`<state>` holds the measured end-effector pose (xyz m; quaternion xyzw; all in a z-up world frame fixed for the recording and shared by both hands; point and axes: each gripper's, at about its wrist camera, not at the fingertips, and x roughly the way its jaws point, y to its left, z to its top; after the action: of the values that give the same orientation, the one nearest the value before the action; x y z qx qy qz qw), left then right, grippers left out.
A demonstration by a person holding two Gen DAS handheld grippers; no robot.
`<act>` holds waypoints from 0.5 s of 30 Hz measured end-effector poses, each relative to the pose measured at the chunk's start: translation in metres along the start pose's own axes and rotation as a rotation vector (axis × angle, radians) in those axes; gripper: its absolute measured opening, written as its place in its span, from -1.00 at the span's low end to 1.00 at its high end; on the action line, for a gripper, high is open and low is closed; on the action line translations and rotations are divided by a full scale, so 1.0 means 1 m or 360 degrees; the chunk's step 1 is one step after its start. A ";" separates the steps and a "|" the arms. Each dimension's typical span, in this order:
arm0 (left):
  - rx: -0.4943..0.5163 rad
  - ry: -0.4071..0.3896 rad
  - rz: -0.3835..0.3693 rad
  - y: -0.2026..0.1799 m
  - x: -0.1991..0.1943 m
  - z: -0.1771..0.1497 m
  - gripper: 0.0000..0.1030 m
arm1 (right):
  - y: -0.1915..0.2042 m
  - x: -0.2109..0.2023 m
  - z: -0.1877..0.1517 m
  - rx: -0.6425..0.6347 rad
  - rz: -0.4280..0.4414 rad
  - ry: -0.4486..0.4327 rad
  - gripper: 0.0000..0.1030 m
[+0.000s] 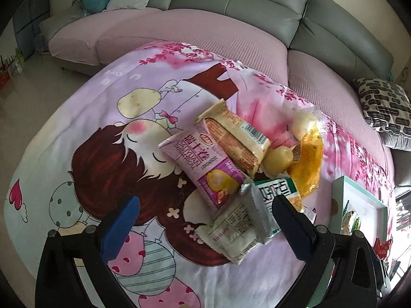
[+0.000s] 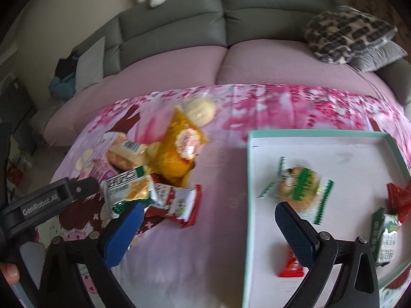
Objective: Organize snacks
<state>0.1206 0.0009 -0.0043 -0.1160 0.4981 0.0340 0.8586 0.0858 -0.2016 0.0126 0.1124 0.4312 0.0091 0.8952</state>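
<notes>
A pile of snack packets lies on a cartoon-print cloth (image 1: pixel 102 128): a purple Swiss-roll pack (image 1: pixel 203 164), a beige biscuit pack (image 1: pixel 236 138), a yellow pack (image 1: pixel 308 159), a green-white pack (image 1: pixel 277 195) and a white pack (image 1: pixel 233 233). My left gripper (image 1: pixel 205 218) is open, its jaws either side of the white pack, just above it. My right gripper (image 2: pixel 208 228) is open and empty, over the left edge of a teal-rimmed white tray (image 2: pixel 318 134) that holds a green pastry pack (image 2: pixel 298 187), red packs (image 2: pixel 290 269) and a green pack (image 2: pixel 385 233). The pile (image 2: pixel 154 169) lies to its left.
A grey sofa with pink seat covers (image 1: pixel 205 33) stands behind the cloth. A patterned cushion (image 2: pixel 346 33) lies at the right. The left gripper's body (image 2: pixel 48 200) reaches in from the left in the right wrist view. A red-white pack (image 2: pixel 185 205) lies between pile and tray.
</notes>
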 end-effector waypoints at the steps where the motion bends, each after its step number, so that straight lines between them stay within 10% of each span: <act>1: -0.0010 0.0014 0.0014 0.003 0.002 0.000 0.99 | 0.004 0.002 0.000 -0.0014 0.0014 0.0008 1.00; 15: -0.0047 0.0180 0.0103 0.029 0.025 0.010 0.99 | 0.047 0.029 0.004 -0.0196 0.0120 0.0067 1.00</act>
<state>0.1359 0.0300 -0.0258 -0.1143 0.5487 0.0625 0.8258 0.1107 -0.1536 0.0025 0.0732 0.4440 0.0716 0.8902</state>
